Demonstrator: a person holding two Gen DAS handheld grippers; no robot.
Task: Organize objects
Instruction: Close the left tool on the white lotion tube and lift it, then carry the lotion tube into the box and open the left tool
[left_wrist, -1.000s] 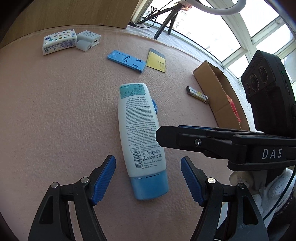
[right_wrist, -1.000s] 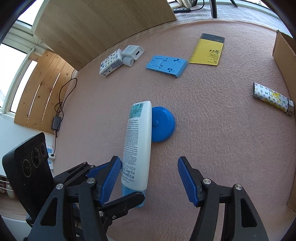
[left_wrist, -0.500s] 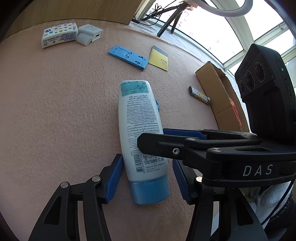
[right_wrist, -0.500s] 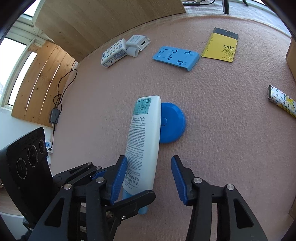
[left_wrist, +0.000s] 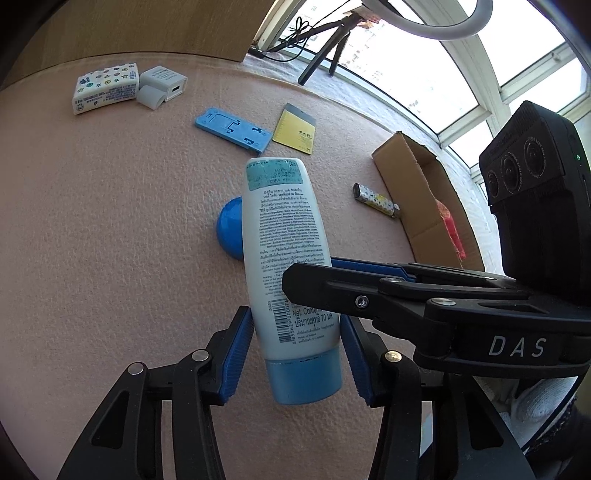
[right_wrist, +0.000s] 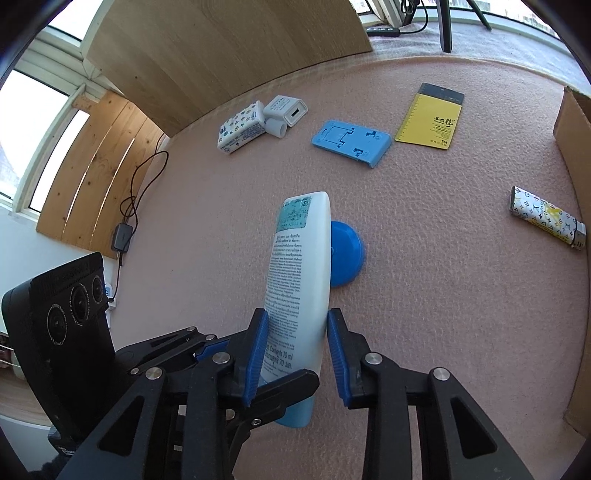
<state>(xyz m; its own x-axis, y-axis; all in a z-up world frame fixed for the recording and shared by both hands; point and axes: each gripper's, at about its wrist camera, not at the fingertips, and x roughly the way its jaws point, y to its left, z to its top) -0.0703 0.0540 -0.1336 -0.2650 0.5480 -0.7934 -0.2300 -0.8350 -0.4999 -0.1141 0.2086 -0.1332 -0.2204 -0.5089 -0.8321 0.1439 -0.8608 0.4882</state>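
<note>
A white lotion bottle (left_wrist: 284, 251) with a light-blue cap points away from me, its far end raised off the pink table. My left gripper (left_wrist: 297, 332) is shut on its lower body, a blue pad pressed against each side edge. My right gripper (right_wrist: 295, 343) is shut on the same bottle (right_wrist: 301, 266) across its flat faces, just above the cap. In the left wrist view the right gripper's fingers (left_wrist: 369, 280) reach in from the right. A blue round lid (left_wrist: 229, 232) lies on the table behind the bottle, partly hidden.
An open cardboard box (left_wrist: 417, 192) stands at the right edge, with a patterned lighter (right_wrist: 546, 216) beside it. Farther back lie a blue phone stand (right_wrist: 351, 142), a yellow card (right_wrist: 430, 116), a patterned white box (right_wrist: 240, 127) and a white charger (right_wrist: 286, 110).
Both grippers went from open around the lying bottle to shut on it. The bottle has tipped up off the table, uncovering more of the blue lid.
</note>
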